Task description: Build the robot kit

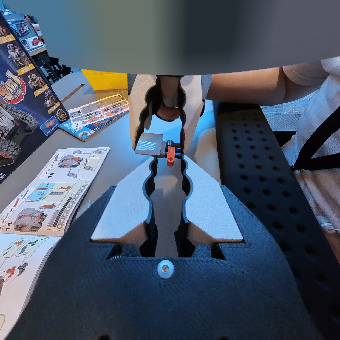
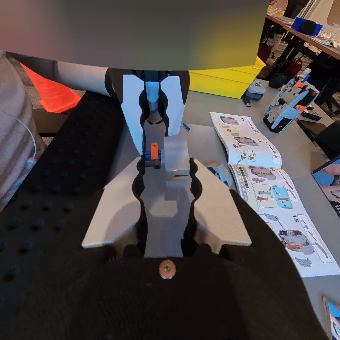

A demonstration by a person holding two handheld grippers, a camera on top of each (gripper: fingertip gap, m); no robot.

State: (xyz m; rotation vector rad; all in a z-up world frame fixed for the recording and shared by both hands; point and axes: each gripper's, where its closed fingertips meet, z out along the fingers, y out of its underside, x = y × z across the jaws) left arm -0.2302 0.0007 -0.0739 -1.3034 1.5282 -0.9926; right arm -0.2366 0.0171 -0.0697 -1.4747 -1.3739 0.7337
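A small brick assembly hangs above the grey table [image 1: 117,145]: a grey block [image 1: 150,145] [image 2: 176,161] with blue pins [image 1: 177,150] [image 2: 148,153] and an orange connector [image 1: 170,156] [image 2: 154,150] on its side. My right gripper [image 2: 166,161] is shut across it, one fingertip on the block and the other on the pin ends; it enters the left wrist view from above [image 1: 160,147]. My left gripper [image 1: 169,158] faces it, jaws partly open, with the orange connector between the tips and not clearly touched. It shows opposite in the right wrist view [image 2: 156,143].
An open instruction booklet [image 1: 55,184] [image 2: 257,174], a printed toy box [image 1: 22,101] and a sticker sheet [image 1: 97,110] lie nearby. A black perforated board [image 1: 266,165] [image 2: 64,165], a yellow bin [image 2: 220,82], a part-built model [image 2: 290,104], a loose blue pin [image 2: 186,126], an orange cone [image 2: 53,92]. Both grippers' tips are close together, under 4 cm apart. Left tips and right tips are each some 35 cm from the part-built model [image 2: 290,104].
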